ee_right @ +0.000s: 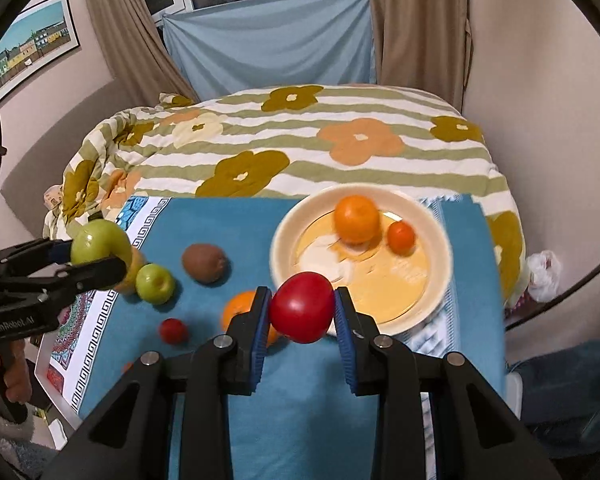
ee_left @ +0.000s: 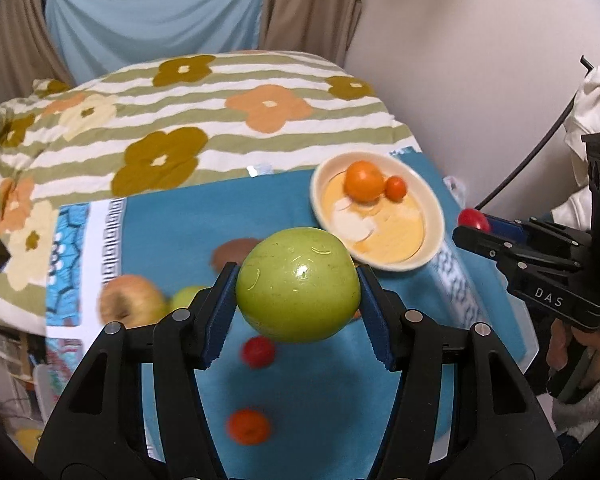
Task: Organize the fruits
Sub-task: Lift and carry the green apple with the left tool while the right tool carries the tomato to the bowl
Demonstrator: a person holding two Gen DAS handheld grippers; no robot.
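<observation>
Fruit is held in both grippers above the blue cloth: a large green apple is pinched by the left gripper, a red tomato by the right gripper. Just beyond, two oranges are seen in the cream plate; a kiwi and small green apple lie apart.

Blue cloth on table: fruits, plate
</observation>
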